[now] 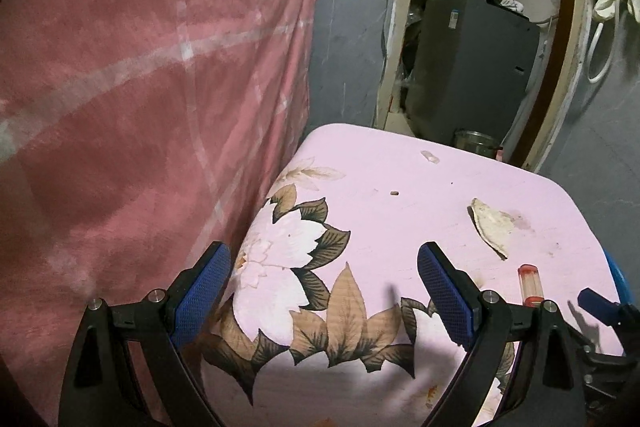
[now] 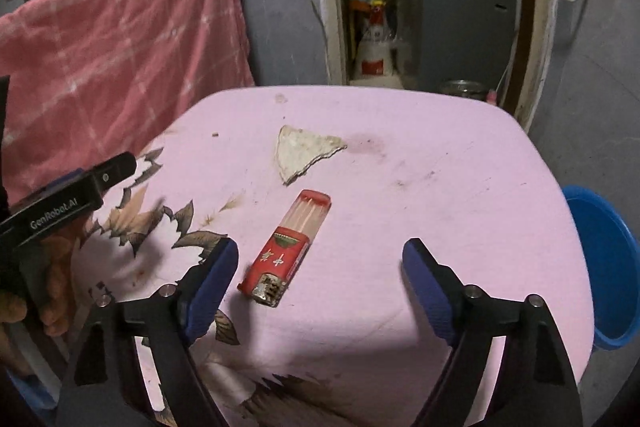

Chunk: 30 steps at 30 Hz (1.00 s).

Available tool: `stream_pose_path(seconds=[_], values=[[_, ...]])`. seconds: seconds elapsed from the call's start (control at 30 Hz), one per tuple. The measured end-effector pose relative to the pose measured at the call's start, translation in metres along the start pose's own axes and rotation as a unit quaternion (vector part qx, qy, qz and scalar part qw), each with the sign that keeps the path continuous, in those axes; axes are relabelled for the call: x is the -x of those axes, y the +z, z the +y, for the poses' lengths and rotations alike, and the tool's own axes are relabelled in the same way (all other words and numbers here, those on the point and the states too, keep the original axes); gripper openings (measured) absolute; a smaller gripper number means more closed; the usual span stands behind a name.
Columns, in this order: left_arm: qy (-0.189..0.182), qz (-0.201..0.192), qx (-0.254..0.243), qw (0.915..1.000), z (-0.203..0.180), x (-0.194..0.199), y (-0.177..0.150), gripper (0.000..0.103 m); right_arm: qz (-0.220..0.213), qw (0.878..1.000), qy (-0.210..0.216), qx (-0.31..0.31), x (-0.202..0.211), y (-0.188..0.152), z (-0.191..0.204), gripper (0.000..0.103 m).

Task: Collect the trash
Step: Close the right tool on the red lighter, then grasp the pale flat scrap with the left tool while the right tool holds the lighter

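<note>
- Right wrist view: the right gripper (image 2: 320, 263) is presented with its jaws spread wide and nothing held between them, above the pink floral tablecloth (image 2: 440, 187).
- A red-and-clear toothpick box (image 2: 286, 249) is seen lying flat on the cloth, just ahead of the gap between the jaws and nearer the left-hand finger.
- A torn white scrap (image 2: 300, 153) is located just beyond the box, apart from it; a small brown crumb (image 2: 215, 135) is noted further back towards the pink blanket (image 2: 120, 47).
- A blue bin (image 2: 604, 267) is visible beside the table's right edge, below the tabletop level.
- Left wrist view: the left gripper (image 1: 324, 287) is likewise shown wide open and empty, positioned over the printed flower (image 1: 272, 267) at the table's left side, well apart from the scrap (image 1: 492, 227).
- The step in hand is judged to be the approach to a first pick; no trash appears to be collected yet.
- For the next move, the right gripper would need to be advanced and lowered until its fingers straddle the chosen item, then closed.
- The thin scrap is expected to require fingertips pressed close to the cloth.
- The blue bin is assumed to be the drop point.
</note>
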<state>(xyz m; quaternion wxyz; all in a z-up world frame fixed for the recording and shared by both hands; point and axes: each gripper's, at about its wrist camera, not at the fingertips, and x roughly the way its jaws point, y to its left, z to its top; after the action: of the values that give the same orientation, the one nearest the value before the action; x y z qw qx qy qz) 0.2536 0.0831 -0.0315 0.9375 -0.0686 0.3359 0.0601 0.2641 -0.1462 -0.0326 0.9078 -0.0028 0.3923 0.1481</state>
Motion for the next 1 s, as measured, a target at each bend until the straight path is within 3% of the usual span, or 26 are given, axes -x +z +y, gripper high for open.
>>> stream_pose_path(seconds=[0.17, 0.47, 0.73, 1.0], values=[[-0.008, 0.010, 0.008, 0.9999, 0.004, -0.003, 0.001, 0.092, 0.036, 0.999, -0.005, 0.013, -0.017, 0.002, 0.004, 0.070], [-0.020, 0.028, 0.010, 0.9994, 0.002, -0.011, 0.008, 0.092, 0.035, 0.999, -0.020, 0.022, -0.024, 0.015, -0.015, 0.023], [-0.047, 0.026, -0.032, 0.9981, -0.032, -0.019, 0.014, 0.091, 0.031, 0.999, -0.009, 0.013, -0.027, 0.025, -0.047, 0.022], [-0.080, 0.052, -0.078, 0.9924, -0.071, -0.041, 0.017, 0.091, 0.023, 1.000, -0.001, 0.006, -0.025, 0.024, -0.083, 0.021]])
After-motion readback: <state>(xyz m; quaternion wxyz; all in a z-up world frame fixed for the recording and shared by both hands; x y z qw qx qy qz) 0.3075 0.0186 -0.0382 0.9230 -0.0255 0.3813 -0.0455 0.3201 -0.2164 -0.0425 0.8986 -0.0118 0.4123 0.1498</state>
